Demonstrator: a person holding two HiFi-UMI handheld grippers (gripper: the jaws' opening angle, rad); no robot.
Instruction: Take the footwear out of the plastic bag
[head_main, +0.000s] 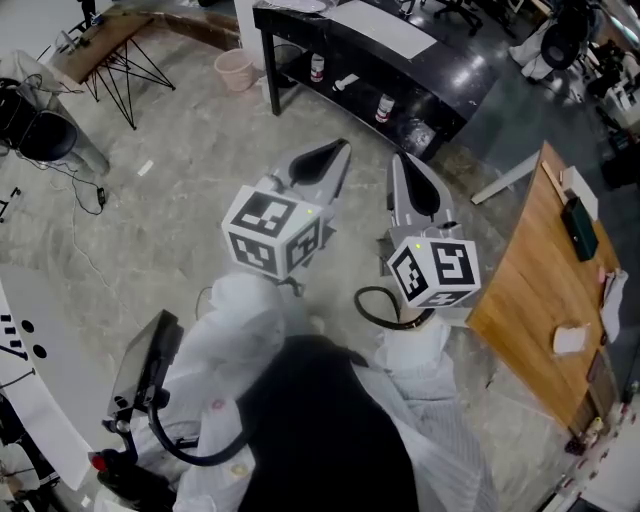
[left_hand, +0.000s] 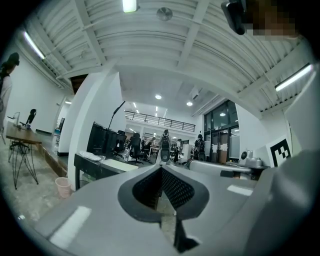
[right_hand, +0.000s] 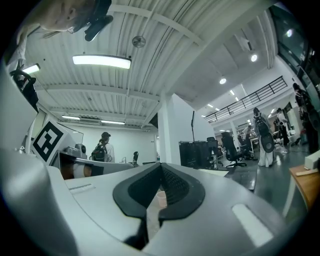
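No footwear and no plastic bag show in any view. In the head view both grippers are held out over the marble-patterned floor, pointing away from me. My left gripper (head_main: 338, 150) has its jaws closed together with nothing between them, its marker cube (head_main: 272, 233) nearest me. My right gripper (head_main: 403, 162) is likewise shut and empty, beside its own marker cube (head_main: 436, 270). In the left gripper view, the left gripper (left_hand: 161, 168) points level across the room, pads meeting. In the right gripper view, the right gripper (right_hand: 160, 165) does the same.
A long black table (head_main: 380, 55) with bottles on its lower shelf stands ahead, a pink bucket (head_main: 236, 69) to its left. A wooden table (head_main: 535, 290) is at my right. Another wooden table (head_main: 100, 42) on wire legs and a black chair (head_main: 40, 132) stand far left. People stand in the distance.
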